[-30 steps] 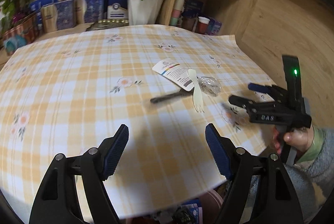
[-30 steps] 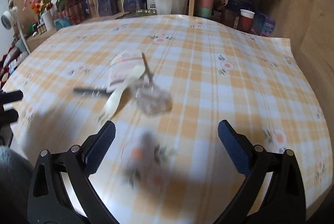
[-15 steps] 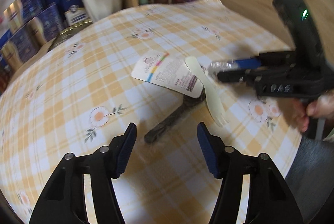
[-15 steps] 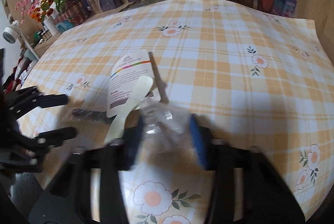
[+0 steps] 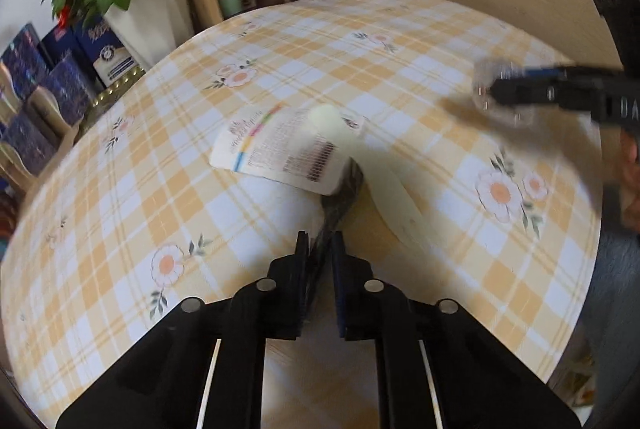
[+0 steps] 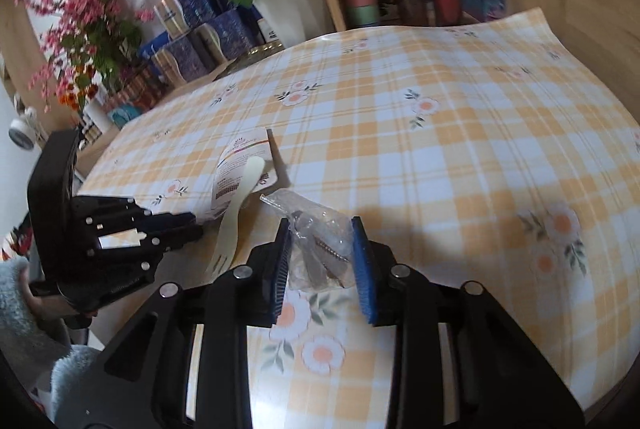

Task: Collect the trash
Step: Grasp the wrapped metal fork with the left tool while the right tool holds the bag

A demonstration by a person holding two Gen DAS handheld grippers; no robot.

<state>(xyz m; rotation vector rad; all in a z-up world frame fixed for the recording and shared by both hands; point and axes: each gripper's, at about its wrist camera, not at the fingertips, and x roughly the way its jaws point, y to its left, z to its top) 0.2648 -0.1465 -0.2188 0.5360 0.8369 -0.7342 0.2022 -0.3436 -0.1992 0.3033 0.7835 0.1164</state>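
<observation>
I see four scraps. My left gripper (image 5: 320, 249), low centre, is closing on one dark wrapper (image 5: 340, 197). My right gripper (image 6: 320, 245) is closing around one clear bag (image 6: 320, 241). One cream fork (image 6: 236, 209) and one white packet (image 5: 280, 149) lie mid-frame on the table (image 5: 400, 49).

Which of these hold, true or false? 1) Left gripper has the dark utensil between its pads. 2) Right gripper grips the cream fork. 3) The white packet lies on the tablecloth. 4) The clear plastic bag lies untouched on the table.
1) True: the left gripper is closing on the dark utensil.
2) False: the right gripper is closing on the clear plastic bag; the cream fork lies on the tablecloth.
3) True: the white packet lies flat there.
4) False: it sits between the right gripper's pads.
</observation>
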